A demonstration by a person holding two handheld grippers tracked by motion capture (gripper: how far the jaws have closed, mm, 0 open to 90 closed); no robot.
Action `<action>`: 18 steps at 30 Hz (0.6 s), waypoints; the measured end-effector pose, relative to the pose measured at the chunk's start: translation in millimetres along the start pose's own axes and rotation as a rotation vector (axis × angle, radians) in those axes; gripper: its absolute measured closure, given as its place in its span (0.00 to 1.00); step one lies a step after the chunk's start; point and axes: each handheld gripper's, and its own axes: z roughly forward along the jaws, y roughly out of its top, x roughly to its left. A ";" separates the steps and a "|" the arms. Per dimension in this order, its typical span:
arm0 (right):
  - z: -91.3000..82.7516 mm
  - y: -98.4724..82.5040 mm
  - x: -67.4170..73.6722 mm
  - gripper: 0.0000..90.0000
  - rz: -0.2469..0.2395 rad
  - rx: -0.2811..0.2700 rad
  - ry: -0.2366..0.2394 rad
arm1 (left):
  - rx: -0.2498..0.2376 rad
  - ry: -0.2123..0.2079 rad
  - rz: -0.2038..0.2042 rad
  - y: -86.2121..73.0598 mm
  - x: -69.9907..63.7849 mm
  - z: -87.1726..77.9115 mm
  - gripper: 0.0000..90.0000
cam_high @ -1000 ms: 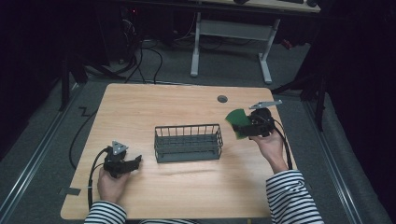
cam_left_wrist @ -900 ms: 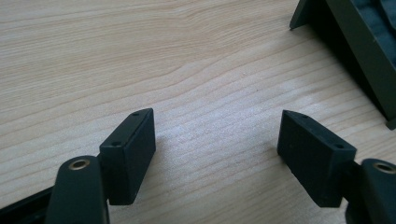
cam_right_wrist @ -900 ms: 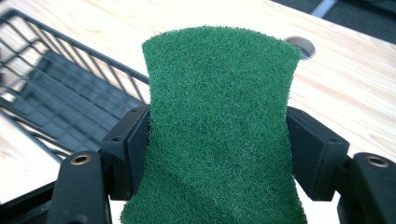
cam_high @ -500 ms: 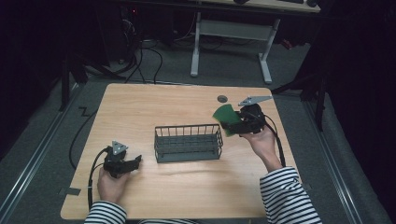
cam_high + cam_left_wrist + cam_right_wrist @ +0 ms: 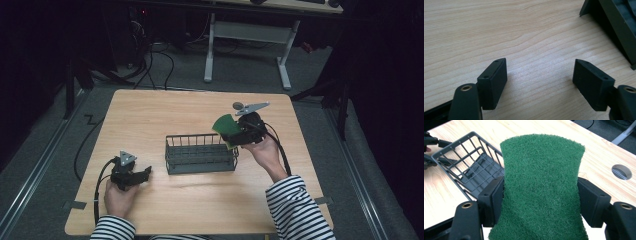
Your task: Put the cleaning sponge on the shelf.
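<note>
At lower left of the high view, the left gripper (image 5: 145, 173) rests on the wooden table (image 5: 150, 115) in a person's hand, its jaws spread wide with nothing but bare wood between them, as the left gripper view (image 5: 540, 75) confirms. At centre stands a dark wire basket (image 5: 201, 152), its right end just below the green sponge (image 5: 226, 129). To its right, the right gripper (image 5: 234, 134) hangs above the table, jaws clamped on the sponge's pinched waist, seen close in the right gripper view (image 5: 541, 185), basket (image 5: 466, 157) at upper left.
</note>
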 end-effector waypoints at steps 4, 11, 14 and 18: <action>11.4 2.3 5.7 0.33 -0.015 0.027 -0.001 | -0.001 -0.002 -0.003 -0.1 0.3 -0.1 0.31; 27.4 5.5 11.9 0.33 -0.026 0.050 0.004 | 0.000 -0.002 -0.002 -0.1 0.3 -0.1 0.31; 31.8 6.3 14.1 0.33 -0.029 0.059 0.005 | -0.001 -0.003 -0.004 -0.1 0.5 -0.1 0.31; 39.4 6.4 17.9 0.33 -0.048 0.075 -0.006 | -0.001 -0.003 -0.004 -0.1 0.5 -0.1 0.31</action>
